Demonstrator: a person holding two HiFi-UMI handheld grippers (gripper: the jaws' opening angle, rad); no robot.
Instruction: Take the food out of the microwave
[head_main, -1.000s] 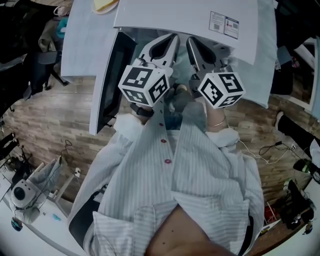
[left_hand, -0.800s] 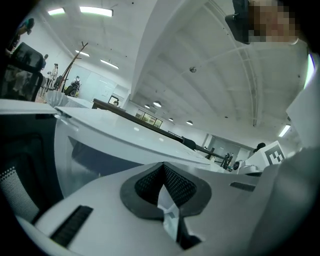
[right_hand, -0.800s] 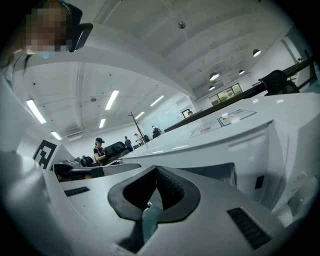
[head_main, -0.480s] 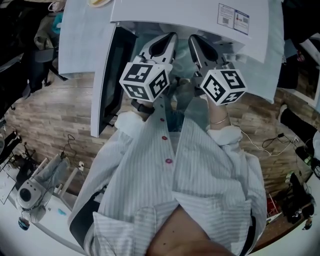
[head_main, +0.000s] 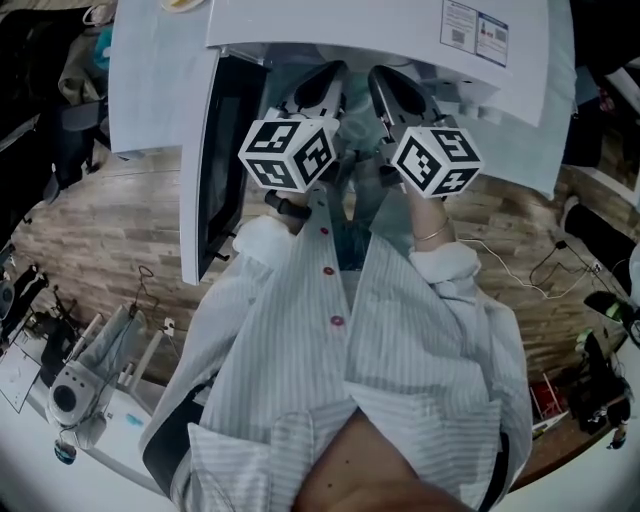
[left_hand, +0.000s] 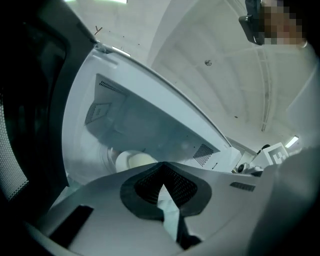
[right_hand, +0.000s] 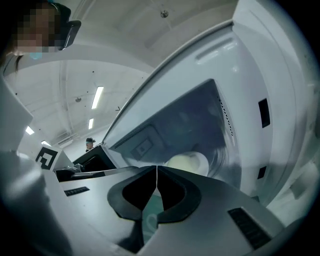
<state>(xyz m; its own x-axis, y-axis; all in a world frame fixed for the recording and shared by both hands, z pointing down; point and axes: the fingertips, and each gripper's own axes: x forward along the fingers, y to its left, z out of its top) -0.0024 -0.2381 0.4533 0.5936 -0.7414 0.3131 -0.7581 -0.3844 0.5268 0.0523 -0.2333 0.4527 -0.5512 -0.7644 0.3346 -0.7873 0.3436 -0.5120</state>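
Observation:
The white microwave stands with its door swung open to the left. Inside its cavity a pale round food rests on the glass turntable; the right gripper view also shows the food. My left gripper and right gripper point side by side into the opening, both shut with nothing between the jaws. In the left gripper view my left gripper sits just short of the food. The right gripper is likewise short of it.
The dark door fills the left of the left gripper view. The microwave stands on a white table with a plate at its far corner. Cables and equipment lie on the wooden floor. A person stands far off.
Both grippers have sunk together in front of the open microwave and rolled slightly, staying shut. Their jaws now reach further under the microwave's top edge.

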